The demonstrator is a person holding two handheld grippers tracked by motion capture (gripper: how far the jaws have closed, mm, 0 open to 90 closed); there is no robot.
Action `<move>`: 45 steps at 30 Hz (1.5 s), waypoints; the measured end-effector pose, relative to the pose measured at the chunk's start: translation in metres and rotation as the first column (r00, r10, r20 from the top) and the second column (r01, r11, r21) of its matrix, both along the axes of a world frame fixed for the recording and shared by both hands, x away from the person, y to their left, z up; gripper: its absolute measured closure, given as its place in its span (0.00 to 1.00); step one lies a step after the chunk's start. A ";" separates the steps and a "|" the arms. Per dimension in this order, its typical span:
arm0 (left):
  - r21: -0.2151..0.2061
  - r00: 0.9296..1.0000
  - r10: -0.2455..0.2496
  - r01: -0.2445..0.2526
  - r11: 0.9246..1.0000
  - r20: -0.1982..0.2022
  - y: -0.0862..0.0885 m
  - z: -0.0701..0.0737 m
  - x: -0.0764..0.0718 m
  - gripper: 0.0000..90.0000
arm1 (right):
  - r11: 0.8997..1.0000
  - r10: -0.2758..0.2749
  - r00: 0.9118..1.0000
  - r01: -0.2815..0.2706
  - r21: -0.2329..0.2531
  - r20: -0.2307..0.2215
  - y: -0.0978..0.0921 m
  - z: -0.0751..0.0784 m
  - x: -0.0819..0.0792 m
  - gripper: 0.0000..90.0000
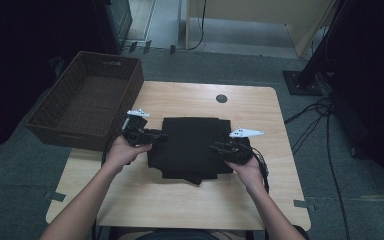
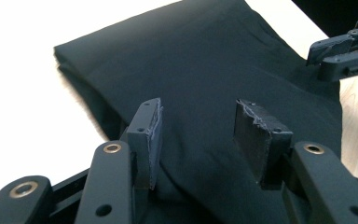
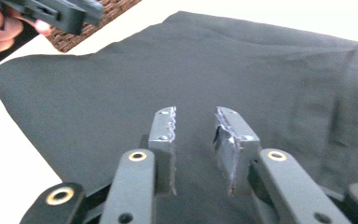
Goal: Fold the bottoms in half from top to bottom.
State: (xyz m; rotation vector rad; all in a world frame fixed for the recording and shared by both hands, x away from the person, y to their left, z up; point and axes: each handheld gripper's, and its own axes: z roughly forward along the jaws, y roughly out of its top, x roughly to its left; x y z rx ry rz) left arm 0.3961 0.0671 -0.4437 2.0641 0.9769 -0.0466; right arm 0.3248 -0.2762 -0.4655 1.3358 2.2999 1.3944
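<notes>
A folded black cloth [image 1: 190, 147] lies flat in the middle of the wooden table [image 1: 130, 195]. My left gripper [image 1: 161, 135] hovers at the cloth's left edge, jaws open over the dark fabric [image 2: 214, 70] with nothing between them. My right gripper [image 1: 215, 148] is over the cloth's right part, its jaws open a smaller way above the fabric [image 3: 168, 60]. In the left gripper view the right gripper [image 2: 340, 51] shows at the upper right. The left gripper [image 3: 51, 11] and a hand appear at the top left of the right gripper view.
A brown wicker basket [image 1: 87, 100] stands empty at the table's back left corner, overhanging the edge. A round dark hole [image 1: 221, 98] sits near the table's far edge. Cables [image 1: 325, 130] run over the floor to the right.
</notes>
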 end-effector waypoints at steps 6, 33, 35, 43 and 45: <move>0.028 1.000 -0.019 0.018 0.999 0.015 -0.010 -0.005 0.012 0.54 | 1.000 0.010 1.000 -0.010 0.008 0.015 0.020 -0.007 -0.003 0.73; 0.101 0.997 -0.079 0.081 0.992 -0.020 -0.040 -0.054 0.004 0.54 | 0.994 0.015 0.996 -0.006 -0.105 0.084 0.044 -0.051 -0.009 0.83; 0.086 0.998 -0.064 0.066 0.994 -0.026 -0.039 -0.055 0.001 0.54 | 0.994 0.010 0.996 0.000 -0.107 0.087 0.042 -0.051 -0.007 0.84; 0.059 0.997 -0.065 0.068 0.996 -0.051 -0.041 -0.056 -0.014 0.56 | 0.995 -0.009 0.994 0.020 -0.101 0.108 0.037 -0.053 0.007 0.84; 0.048 0.997 -0.061 0.063 0.997 -0.047 -0.041 -0.056 -0.015 0.56 | 0.993 -0.002 0.995 0.014 -0.117 0.103 0.036 -0.050 0.015 0.83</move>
